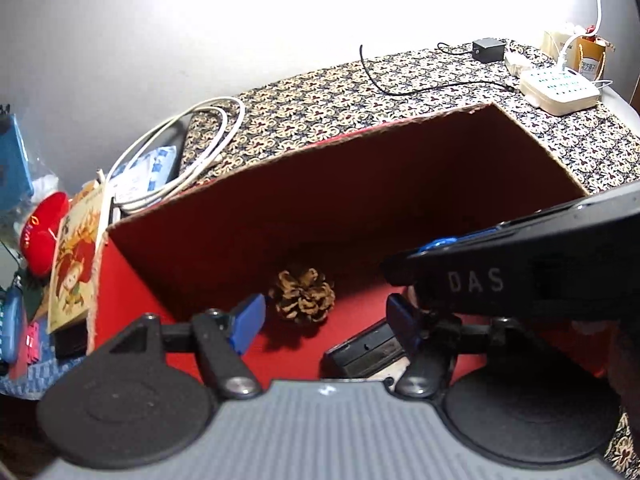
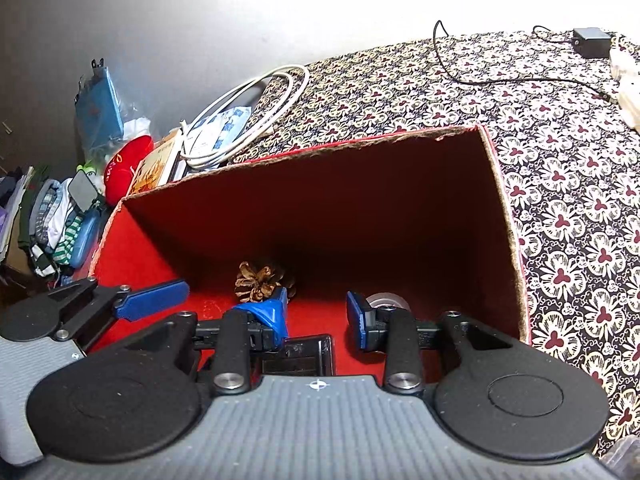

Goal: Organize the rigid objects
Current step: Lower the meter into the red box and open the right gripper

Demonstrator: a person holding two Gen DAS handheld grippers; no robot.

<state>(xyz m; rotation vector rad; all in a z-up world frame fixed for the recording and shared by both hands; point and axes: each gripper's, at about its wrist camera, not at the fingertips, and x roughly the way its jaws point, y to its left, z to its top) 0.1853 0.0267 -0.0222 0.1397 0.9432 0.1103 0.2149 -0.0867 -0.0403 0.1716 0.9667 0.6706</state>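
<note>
Left tool [image 1: 326,322] released over pine cone [image 1: 303,295]; right tool [image 1: 500,280], lettered "DAS", parted, empty.

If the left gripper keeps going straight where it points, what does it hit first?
Most likely the pinecone on the red box floor: it sits just ahead between the open jaws of the left gripper. Depth is hard to judge; the floor may come first.
</note>
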